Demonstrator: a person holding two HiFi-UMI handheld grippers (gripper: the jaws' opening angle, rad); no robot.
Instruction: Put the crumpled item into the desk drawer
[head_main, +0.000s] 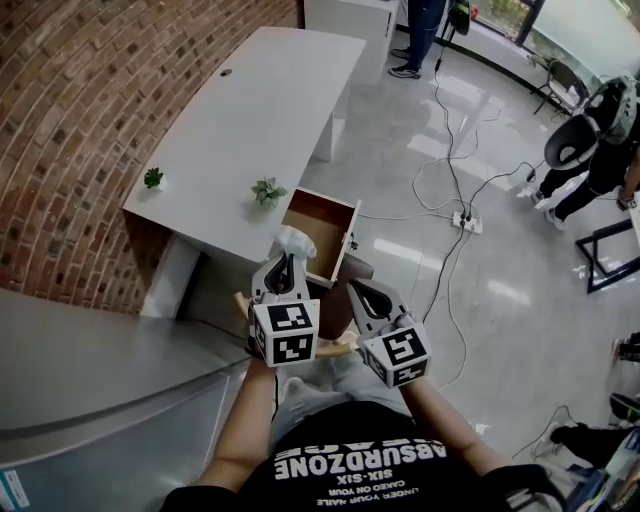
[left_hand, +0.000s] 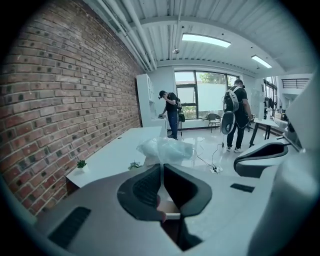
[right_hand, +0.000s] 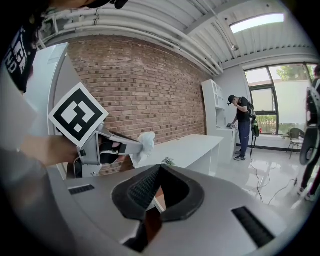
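Gripping the crumpled item (head_main: 293, 241) in the left hand-held gripper (head_main: 287, 259), with the two pads pressed almost together on its rear edge and the rest of the pale, wrinkled wad bulging out ahead of the tips. Showing no clear long axis: spreading wider side to side than top to bottom in the left gripper view, and jutting forward along the line of the jaws, away from the body. Hanging in the air, resting on nothing, at the bench's (head_main: 250, 110) near edge, overlapping the near left corner of the open drawer (head_main: 322, 228) in the head view, though not telling from these views whether directly over the drawer or just short of it. Standing pulled out at the bench's near right corner, that drawer, with its brown inside bare. Reaching forward with both bare forearms side by side from the chest, each marker cube facing up toward the head camera. Aiming the left hand-held gripper ahead and somewhat down at the drawer. Carrying the right hand-held gripper (right_hand: 159, 169) just beside the left one without touching it, jaws clenched tip to tip on nothing, pointing forward and slightly down toward the drawer's front. Sitting along the bench's near edge, well apart from each other, two small plants (head_main: 267, 190).
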